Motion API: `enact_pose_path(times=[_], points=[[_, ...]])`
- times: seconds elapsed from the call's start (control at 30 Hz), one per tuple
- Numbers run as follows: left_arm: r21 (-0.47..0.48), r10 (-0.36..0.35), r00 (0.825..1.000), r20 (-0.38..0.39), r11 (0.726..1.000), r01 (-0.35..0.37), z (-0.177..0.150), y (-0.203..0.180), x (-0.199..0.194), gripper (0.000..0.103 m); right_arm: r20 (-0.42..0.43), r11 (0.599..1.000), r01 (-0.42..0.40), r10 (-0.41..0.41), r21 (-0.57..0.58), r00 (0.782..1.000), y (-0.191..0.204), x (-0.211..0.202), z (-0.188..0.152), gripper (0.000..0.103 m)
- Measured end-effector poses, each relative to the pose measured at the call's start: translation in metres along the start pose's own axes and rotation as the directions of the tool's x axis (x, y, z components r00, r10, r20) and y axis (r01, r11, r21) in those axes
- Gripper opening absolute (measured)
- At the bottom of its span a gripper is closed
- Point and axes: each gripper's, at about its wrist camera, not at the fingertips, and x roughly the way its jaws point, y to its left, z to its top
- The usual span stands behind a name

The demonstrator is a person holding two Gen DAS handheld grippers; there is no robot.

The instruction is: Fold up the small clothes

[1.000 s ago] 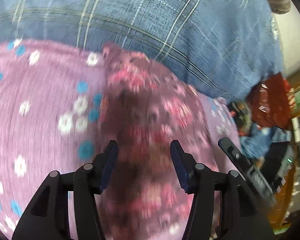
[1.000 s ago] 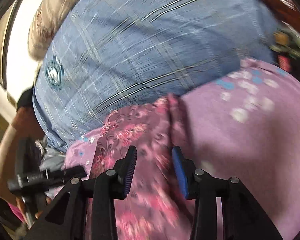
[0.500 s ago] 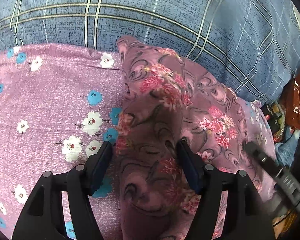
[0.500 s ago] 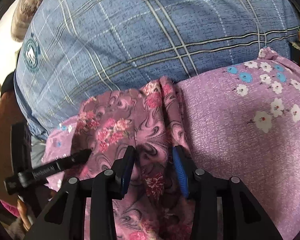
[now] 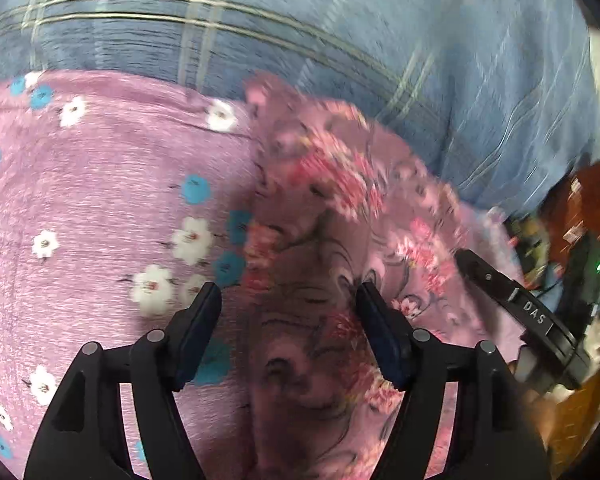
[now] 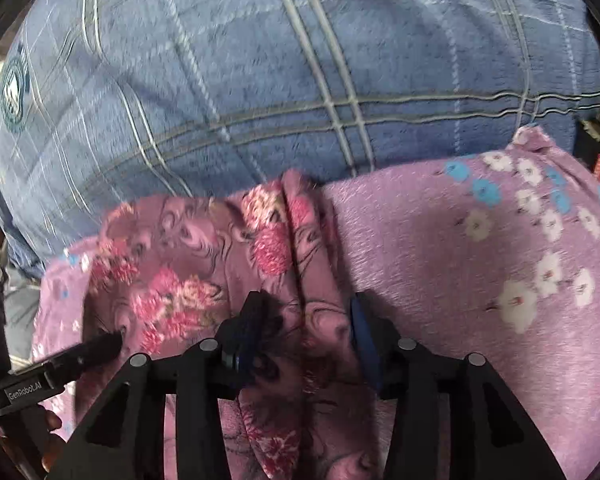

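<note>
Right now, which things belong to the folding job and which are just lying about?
Job: floral mauve garment; left tool, open over it; right tool, fabric between its fingers.

Lying about: lilac flower-print cloth underneath; blue plaid blanket; blurred clutter at the edge.

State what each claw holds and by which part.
Right claw: jaws straddle a bunched ridge of the floral garment; grip uncertain. Left claw: open over it, holding nothing.

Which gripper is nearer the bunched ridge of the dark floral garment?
Right. The right gripper straddles the ridge of the dark floral garment, fabric between its open fingers. The left gripper hangs open over a flatter part, off to the side.
</note>
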Motion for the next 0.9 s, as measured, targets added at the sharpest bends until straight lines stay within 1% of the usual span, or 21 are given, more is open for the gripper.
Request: enact_pose_path(times=[0.03, 0.07, 0.13, 0.2, 0.27, 0.3, 0.33, 0.37, 0.4, 0.43, 0.47, 0.5, 0.53, 0.57, 0.6, 0.63, 0.7, 0.77, 0.83, 0.87, 0.9], points=[[-0.026, -0.014, 1.0, 0.007, 1.0, 0.014, 0.002, 0.009, -0.004, 0.07, 0.028, 0.998, -0.052, 0.05, 0.047, 0.998, -0.01, -0.01, 0.004, 0.047], [-0.056, -0.04, 0.999, 0.008, 0.998, 0.04, 0.005, 0.019, -0.007, 0.069, 0.055, 0.994, -0.078, 0.074, 0.081, 0.996, -0.018, -0.016, 0.005, 0.047], [-0.11, -0.079, 0.997, -0.012, 0.991, 0.077, 0.01, 0.032, -0.003, 0.069, 0.077, 0.985, -0.091, 0.081, 0.148, 0.994, -0.035, -0.021, 0.009, 0.052], [-0.146, -0.129, 0.991, -0.035, 0.982, 0.123, 0.012, 0.034, 0.004, 0.069, 0.027, 0.977, -0.115, 0.112, 0.179, 0.993, -0.043, -0.009, 0.013, 0.053], [-0.138, -0.149, 0.987, -0.063, 0.981, 0.139, 0.013, 0.025, 0.013, 0.069, -0.025, 0.976, -0.142, 0.148, 0.165, 0.989, -0.037, 0.006, 0.013, 0.052], [-0.111, -0.139, 0.988, -0.06, 0.985, 0.132, 0.014, 0.018, 0.016, 0.069, -0.028, 0.978, -0.168, 0.173, 0.127, 0.984, -0.028, 0.009, 0.013, 0.035], [-0.09, -0.121, 0.991, -0.055, 0.989, 0.115, 0.015, 0.013, 0.018, 0.069, -0.003, 0.981, -0.185, 0.185, 0.053, 0.983, -0.014, 0.005, 0.015, 0.024], [-0.07, -0.086, 0.995, -0.051, 0.994, 0.083, 0.017, 0.01, 0.023, 0.069, 0.03, 0.987, -0.161, 0.161, 0.001, 0.987, -0.006, 0.001, 0.016, 0.019], [-0.059, -0.072, 0.996, -0.048, 0.996, 0.069, 0.019, 0.008, 0.027, 0.069, 0.058, 0.991, -0.127, 0.129, -0.039, 0.99, 0.0, -0.002, 0.016, 0.017], [-0.049, -0.061, 0.997, -0.047, 0.997, 0.059, 0.021, 0.005, 0.028, 0.069, 0.041, 0.995, -0.088, 0.09, -0.036, 0.995, -0.001, 0.005, 0.017, 0.017], [-0.049, -0.054, 0.997, -0.059, 0.997, 0.051, 0.023, 0.004, 0.027, 0.069, -0.022, 0.998, -0.06, 0.06, 0.009, 0.998, -0.009, 0.018, 0.018, 0.019], [-0.054, -0.064, 0.995, -0.071, 0.997, 0.06, 0.023, 0.004, 0.025, 0.069, -0.023, 0.995, -0.087, 0.089, 0.054, 0.996, -0.017, 0.019, 0.019, 0.02], [-0.056, -0.085, 0.993, -0.08, 0.995, 0.081, 0.022, 0.007, 0.023, 0.068, -0.01, 0.991, -0.105, 0.106, 0.077, 0.994, -0.022, 0.012, 0.021, 0.025], [-0.06, -0.113, 0.989, -0.091, 0.992, 0.108, 0.019, 0.012, 0.019, 0.068, 0.003, 0.989, -0.117, 0.118, 0.087, 0.993, -0.026, 0.005, 0.021, 0.031], [-0.073, -0.144, 0.984, -0.103, 0.988, 0.137, 0.014, 0.019, 0.015, 0.068, 0.013, 0.986, -0.133, 0.132, 0.102, 0.991, -0.032, -0.002, 0.019, 0.033], [-0.099, -0.202, 0.973, -0.111, 0.977, 0.191, 0.006, 0.028, 0.01, 0.068, 0.007, 0.973, -0.187, 0.188, 0.136, 0.982, -0.043, -0.01, 0.014, 0.036], [-0.144, -0.276, 0.953, -0.121, 0.955, 0.258, -0.006, 0.039, 0.006, 0.068, -0.011, 0.941, -0.278, 0.285, 0.191, 0.958, -0.061, -0.017, 0.003, 0.05], [-0.182, -0.333, 0.935, -0.119, 0.933, 0.309, -0.021, 0.045, 0.006, 0.068, -0.019, 0.914, -0.339, 0.351, 0.223, 0.936, -0.076, -0.02, -0.015, 0.051], [-0.176, -0.344, 0.933, -0.103, 0.93, 0.323, -0.027, 0.041, 0.004, 0.073, -0.006, 0.902, -0.391, 0.398, 0.182, 0.917, -0.077, -0.024, -0.031, 0.052], [-0.174, -0.355, 0.929, -0.107, 0.926, 0.334, -0.028, 0.035, 0.003, 0.074, -0.005, 0.901, -0.404, 0.41, 0.16, 0.912, -0.073, -0.025, -0.035, 0.052], [-0.176, -0.363, 0.924, -0.118, 0.924, 0.341, -0.031, 0.03, 0.005, 0.077, -0.024, 0.89, -0.435, 0.442, 0.139, 0.897, -0.065, -0.024, -0.037, 0.054]])
